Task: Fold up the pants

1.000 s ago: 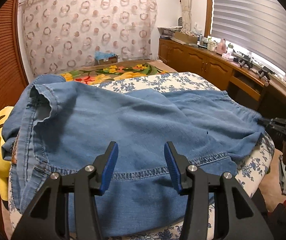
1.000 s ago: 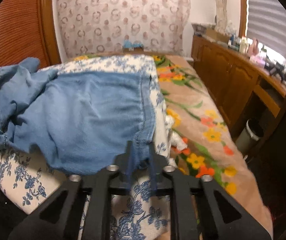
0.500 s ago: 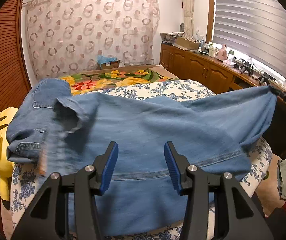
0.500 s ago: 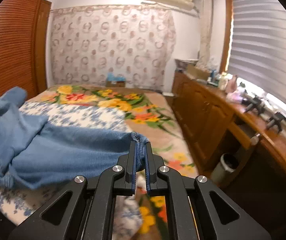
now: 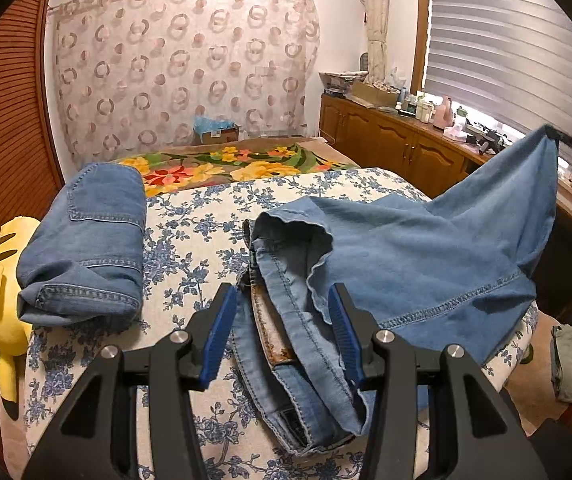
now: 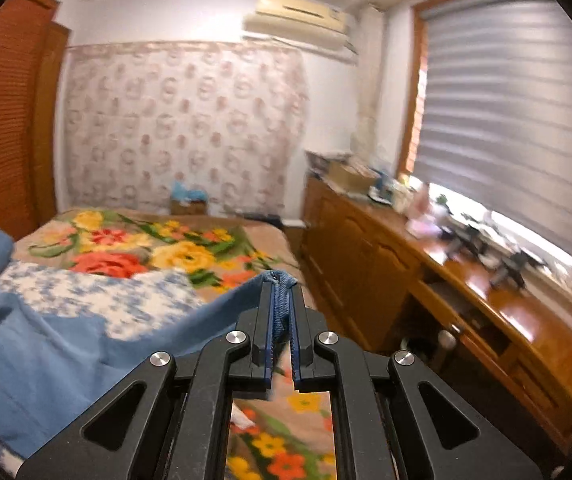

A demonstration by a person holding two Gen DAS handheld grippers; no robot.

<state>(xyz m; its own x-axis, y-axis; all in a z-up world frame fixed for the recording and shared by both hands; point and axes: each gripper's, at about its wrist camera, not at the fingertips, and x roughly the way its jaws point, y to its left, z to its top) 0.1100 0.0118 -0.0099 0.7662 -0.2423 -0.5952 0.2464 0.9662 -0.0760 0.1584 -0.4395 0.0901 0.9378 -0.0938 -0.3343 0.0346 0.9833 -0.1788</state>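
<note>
Over the bed [image 5: 206,216], the right gripper [image 6: 282,312] is clamping the pants [image 5: 426,256] hem aloft while the left gripper [image 5: 282,332], jaws apart, is straddling the waistband.

both wrist views face the curtained wall [image 5: 182,64], sharing the bed [image 5: 190,240]

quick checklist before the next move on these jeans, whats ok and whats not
1. Right gripper shut on the jeans at a corner: ok.
2. That corner lifted off the floral bedspread: ok, it hangs high at the right of the left wrist view.
3. Left gripper gripping the waistband: not ok, its jaws stand apart with the waistband between them, pads not pressing.
4. Jeans flat for a fold: not ok, waist end is bunched.
5. Folded jeans out of the way: ok, lying apart at the left.
6. Fabric fully inside the right pads: cannot tell.
</note>
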